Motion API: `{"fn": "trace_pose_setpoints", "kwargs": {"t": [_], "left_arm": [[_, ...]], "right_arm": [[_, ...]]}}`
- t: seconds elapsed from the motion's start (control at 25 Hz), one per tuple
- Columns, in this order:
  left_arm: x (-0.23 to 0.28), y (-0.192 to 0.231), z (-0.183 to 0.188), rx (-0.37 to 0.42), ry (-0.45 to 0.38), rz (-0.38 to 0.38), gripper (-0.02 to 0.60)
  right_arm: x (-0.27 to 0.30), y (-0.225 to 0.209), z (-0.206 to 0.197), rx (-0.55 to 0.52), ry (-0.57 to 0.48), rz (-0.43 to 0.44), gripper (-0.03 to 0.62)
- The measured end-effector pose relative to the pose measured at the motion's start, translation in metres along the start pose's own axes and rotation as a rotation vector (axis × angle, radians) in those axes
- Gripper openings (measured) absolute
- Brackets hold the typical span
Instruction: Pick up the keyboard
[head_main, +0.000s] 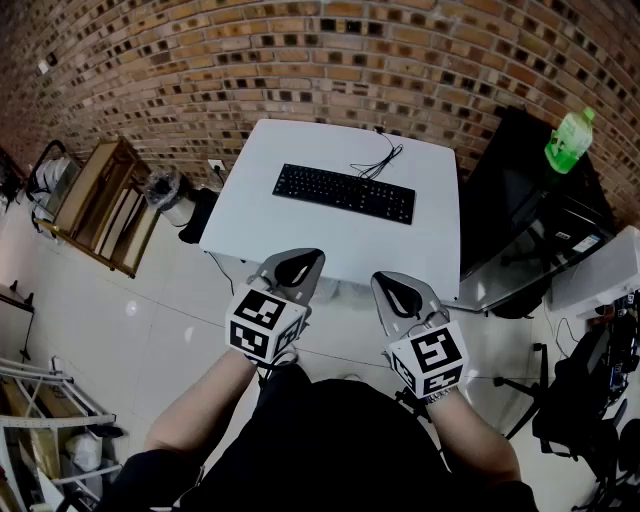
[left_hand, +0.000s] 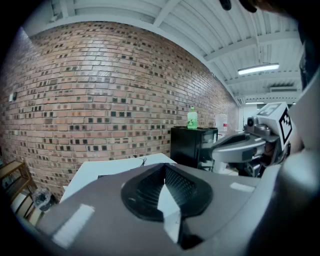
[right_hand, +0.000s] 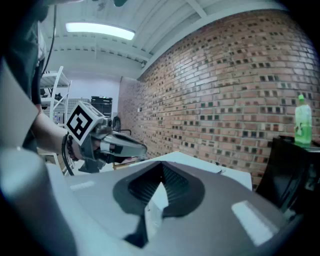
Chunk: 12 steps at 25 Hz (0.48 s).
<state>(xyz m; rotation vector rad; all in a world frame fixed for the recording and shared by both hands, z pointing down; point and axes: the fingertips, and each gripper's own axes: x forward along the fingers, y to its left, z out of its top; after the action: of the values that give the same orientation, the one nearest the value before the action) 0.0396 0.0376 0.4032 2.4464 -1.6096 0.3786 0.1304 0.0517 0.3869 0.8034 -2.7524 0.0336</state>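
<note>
Two grey claws, each bearing a cube of square black-and-white markers, sit side by side low in the head view. The left claw (head_main: 298, 266) and the right claw (head_main: 398, 292) both have their jaws pressed together with nothing between them. Beyond their tips stands a smooth, white, rectangular table (head_main: 300, 238). The keyboard (head_main: 344, 193), flat, long and black, lies on it, well apart from either claw, and its thin black cable (head_main: 380, 158) curls farther off. To the right of the right claw is a glossy black cabinet (head_main: 520, 190) carrying a green plastic bottle (head_main: 570, 140). To the left of the left claw is a slatted wooden shelf (head_main: 105, 200). A rough brick wall (head_main: 330, 60) closes the far side. The person's forearms are cut off by the lower edge.

In the left gripper view, the claw's matte grey body fills the lower half. Its ribbed black pads meet in a closed seam and grip nothing. A strip of white table shows past the tips, but the keyboard is hidden behind the claw's body. The right claw reaches in alongside, on the right.

In the right gripper view, the ribbed pads are likewise shut tight and empty. The table's far corner shows ahead of the tips, and the keyboard cannot be made out. The left claw shows at the left, and the bottle's lower part blurs at the right edge.
</note>
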Motion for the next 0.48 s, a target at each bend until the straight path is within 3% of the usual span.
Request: {"fn": "trace_pose_setpoints", "kwargs": {"t": [0.2,0.48], "left_arm": [[0.012,0.034,0.0,-0.073,0.003,0.03,0.025],[0.044,0.117,-0.013,-0.198,0.043,0.058,0.139]], "right_arm": [[0.012,-0.006,0.0,0.006,0.007,0.0,0.002],[0.056,-0.024,0.002,0.014,0.033,-0.024,0.002]]}}
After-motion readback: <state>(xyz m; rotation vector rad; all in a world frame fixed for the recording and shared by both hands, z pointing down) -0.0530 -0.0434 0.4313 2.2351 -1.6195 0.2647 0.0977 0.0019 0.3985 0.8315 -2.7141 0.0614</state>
